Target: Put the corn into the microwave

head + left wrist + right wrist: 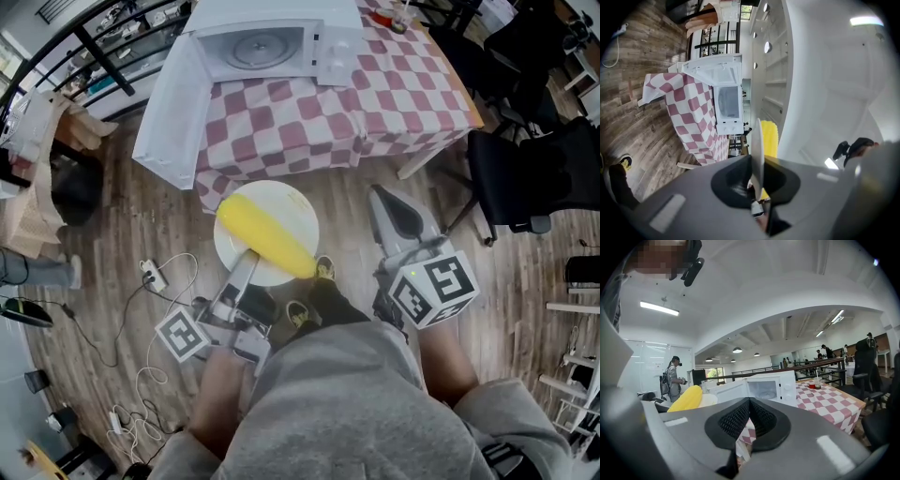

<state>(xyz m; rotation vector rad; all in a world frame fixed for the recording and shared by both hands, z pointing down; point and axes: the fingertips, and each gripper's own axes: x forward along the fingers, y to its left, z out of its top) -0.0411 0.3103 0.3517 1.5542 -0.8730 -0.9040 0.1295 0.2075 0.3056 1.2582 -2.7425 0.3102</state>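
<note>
The corn (265,234) lies on a white plate (292,208); the plate is carried in the air above the wood floor (141,234), in front of the bench (394,94) and well apart from the microwave (272,47). In the head view the long axis of the corn runs on a diagonal, from upper left to lower right; the thicker end is at the upper left, toward the bench, and the narrower end points to the lower right, toward the person, where it reaches the rim of the plate. In the left gripper view the plate (759,140) shows edge-on, with the corn (770,138) on its right side.

The left tongs (246,264) are closed on the near rim of the plate, and the rim is pressed between the two jaws; the right tongs (384,202) are closed on nothing, their jaws together, and they point toward the bench beside the plate without touching it.

The microwave stands on the bench, which has a red and white checked cloth; its door (173,112) is open to the left and hangs past the edge of the bench; the glass turntable (258,49) shows inside.

Each cube (433,289) carries black and white square markers; the print on the control panel (336,56) is too small to read.
</note>
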